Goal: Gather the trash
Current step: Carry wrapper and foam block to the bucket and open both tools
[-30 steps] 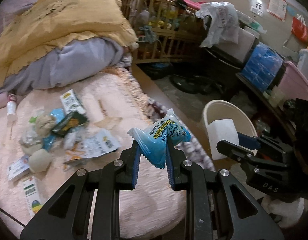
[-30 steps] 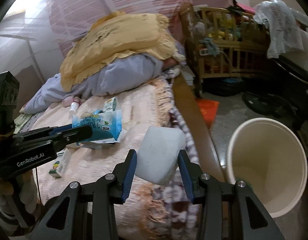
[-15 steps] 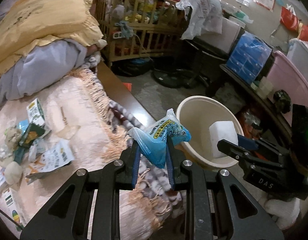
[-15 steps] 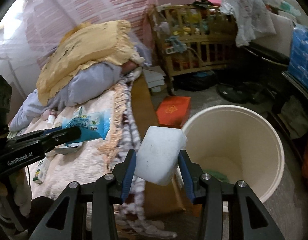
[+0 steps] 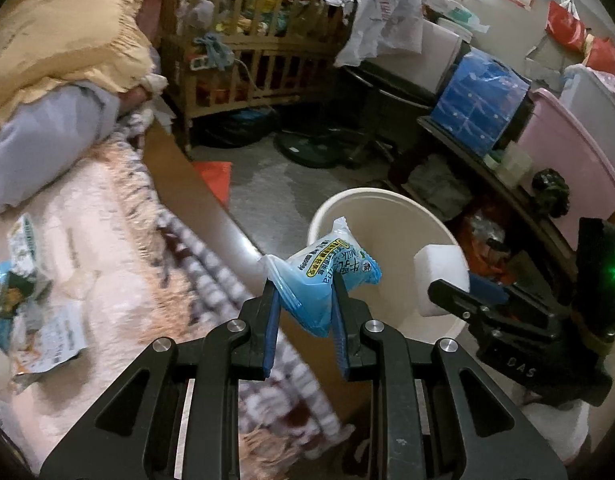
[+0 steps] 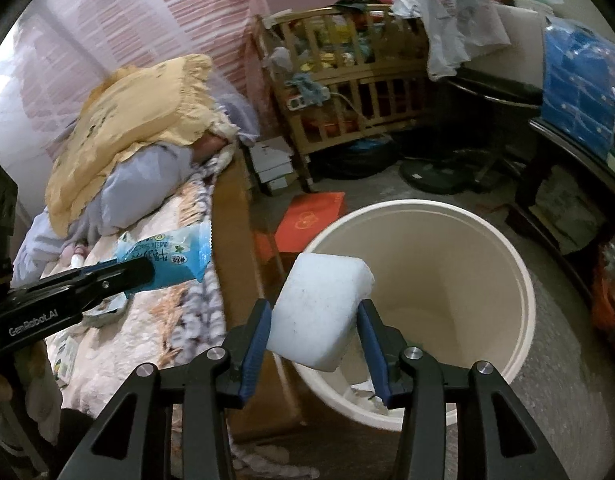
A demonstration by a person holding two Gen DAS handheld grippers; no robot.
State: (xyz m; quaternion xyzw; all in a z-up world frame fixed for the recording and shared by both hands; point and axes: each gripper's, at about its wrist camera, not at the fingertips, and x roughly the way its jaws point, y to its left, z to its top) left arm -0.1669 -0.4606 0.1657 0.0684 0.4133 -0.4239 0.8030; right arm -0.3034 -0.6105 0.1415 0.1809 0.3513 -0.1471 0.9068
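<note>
Left wrist view: left tool pinches a blue snack wrapper between its pads, wrapper held in the air at the near rim of the cream bin, which stands on the floor beside the bed. More litter, wrappers and cartons, lies at the left edge of the bed. Right tool comes in from the right edge of the frame with a white foam block over the bin mouth.

Right wrist view: right tool has the white foam block between its pads; the left pad touches it, the right pad looks barely off, so the grip reads loose and about to let go. Block hangs over the near-left rim of the bin. Left tool with the blue wrapper sits left of it, above the edge of the bed and short of the bin.

Step in hand: dropping both pieces into the bin. Next, probably: spread the right tool fully so the block falls inside, push the left tool further over the mouth, release, then go back to the bed for the rest.
</note>
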